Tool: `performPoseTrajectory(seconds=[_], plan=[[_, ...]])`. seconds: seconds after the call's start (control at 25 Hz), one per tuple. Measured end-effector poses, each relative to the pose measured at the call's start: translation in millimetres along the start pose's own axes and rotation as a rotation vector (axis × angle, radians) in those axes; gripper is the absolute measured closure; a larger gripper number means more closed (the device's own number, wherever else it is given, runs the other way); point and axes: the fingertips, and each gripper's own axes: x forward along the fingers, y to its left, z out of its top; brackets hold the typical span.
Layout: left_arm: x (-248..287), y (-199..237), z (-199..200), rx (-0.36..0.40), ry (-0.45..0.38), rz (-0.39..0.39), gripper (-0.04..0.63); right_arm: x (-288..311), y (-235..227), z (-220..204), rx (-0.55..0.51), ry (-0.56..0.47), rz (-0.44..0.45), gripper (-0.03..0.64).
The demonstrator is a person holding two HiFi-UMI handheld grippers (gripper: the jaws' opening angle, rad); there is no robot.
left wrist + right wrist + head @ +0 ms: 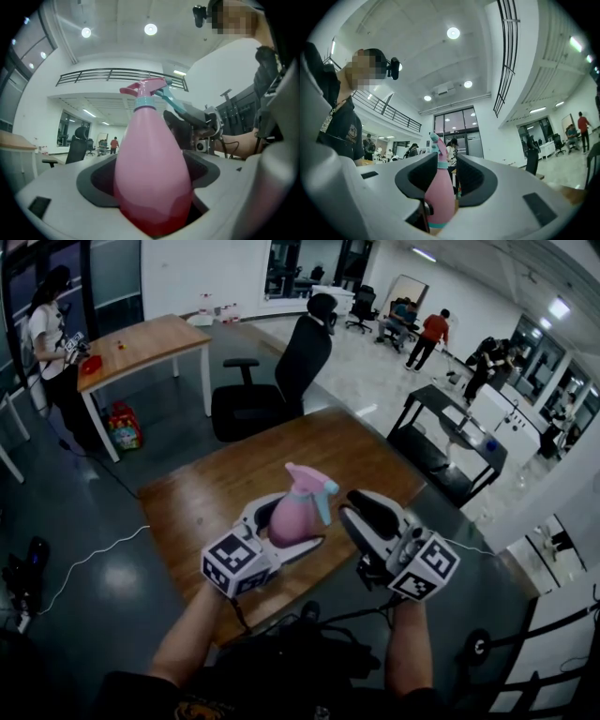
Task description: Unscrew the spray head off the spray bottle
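My left gripper (286, 526) is shut on the body of a pink spray bottle (289, 519), which it holds upright above the brown wooden table (206, 493). The bottle's pink spray head (312, 486) has a teal collar and trigger, and the trigger points at my right gripper (366, 512). In the left gripper view the bottle (152, 173) fills the gap between the jaws, with the spray head (145, 91) on top and the right gripper (187, 122) close behind it. In the right gripper view the jaws (440, 180) stand open and touch nothing. The bottle (439, 192) shows through their gap.
A black office chair (272, 381) stands beyond the table. A light wooden table (141, 343) with a person (52, 343) beside it is at the back left. A black table (450, 427) stands to the right. A white cable (94, 554) lies on the floor at left.
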Motion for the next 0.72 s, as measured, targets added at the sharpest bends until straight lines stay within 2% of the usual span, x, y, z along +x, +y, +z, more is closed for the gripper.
performPoseTrajectory(seconds=[0.16, 0.32, 0.48, 0.72], plan=[[-2, 21, -3, 0.014, 0.027, 0.115, 0.166, 15, 27, 7, -0.069, 0.02, 0.03, 0.483], [-3, 33, -9, 0.043, 0.043, 0.209, 0.166, 37, 55, -5, -0.107, 0.089, 0.068, 0.483], [-2, 33, -10, 0.064, 0.047, 0.231, 0.166, 54, 51, -22, -0.126, 0.165, -0.002, 0.483], [-3, 31, -3, 0.071, 0.033, 0.228, 0.166, 59, 38, -21, -0.116, 0.175, -0.096, 0.483]])
